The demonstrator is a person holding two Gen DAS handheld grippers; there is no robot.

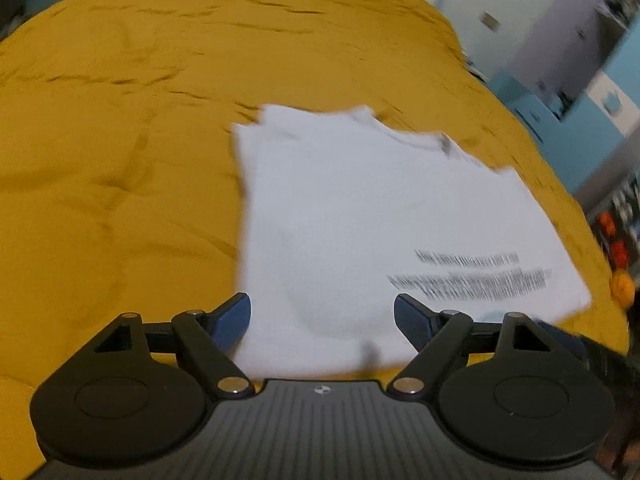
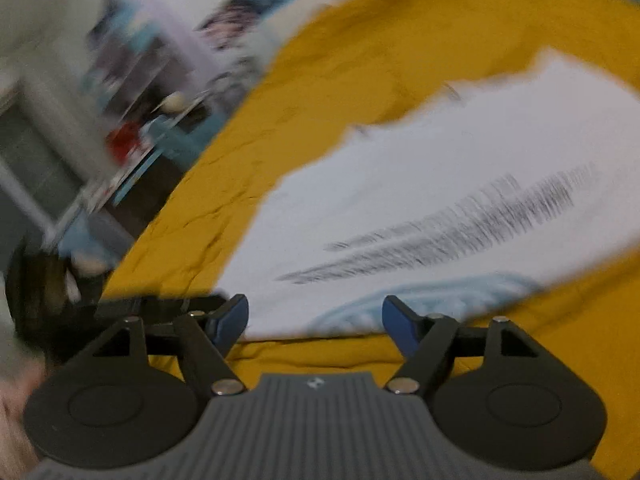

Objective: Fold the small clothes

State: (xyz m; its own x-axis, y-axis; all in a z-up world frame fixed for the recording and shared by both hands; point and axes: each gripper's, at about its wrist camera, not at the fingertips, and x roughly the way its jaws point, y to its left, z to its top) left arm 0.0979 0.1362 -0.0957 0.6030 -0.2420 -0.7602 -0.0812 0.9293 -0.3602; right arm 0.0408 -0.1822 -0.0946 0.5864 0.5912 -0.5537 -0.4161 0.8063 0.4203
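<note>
A white T-shirt (image 1: 360,216) with lines of black print lies partly folded on a mustard-yellow bedspread (image 1: 120,160). It also shows in the right wrist view (image 2: 420,200), blurred, with a pale blue printed patch near its near edge. My left gripper (image 1: 322,312) is open and empty, just above the shirt's near edge. My right gripper (image 2: 315,314) is open and empty, over the shirt's near edge by the blue patch. Both views are motion-blurred.
The yellow bedspread (image 2: 360,60) stretches wide to the left of the shirt in the left wrist view. Blue and white furniture (image 1: 580,100) stands beyond the bed's right edge. Cluttered shelves (image 2: 132,92) stand past the bed edge in the right wrist view.
</note>
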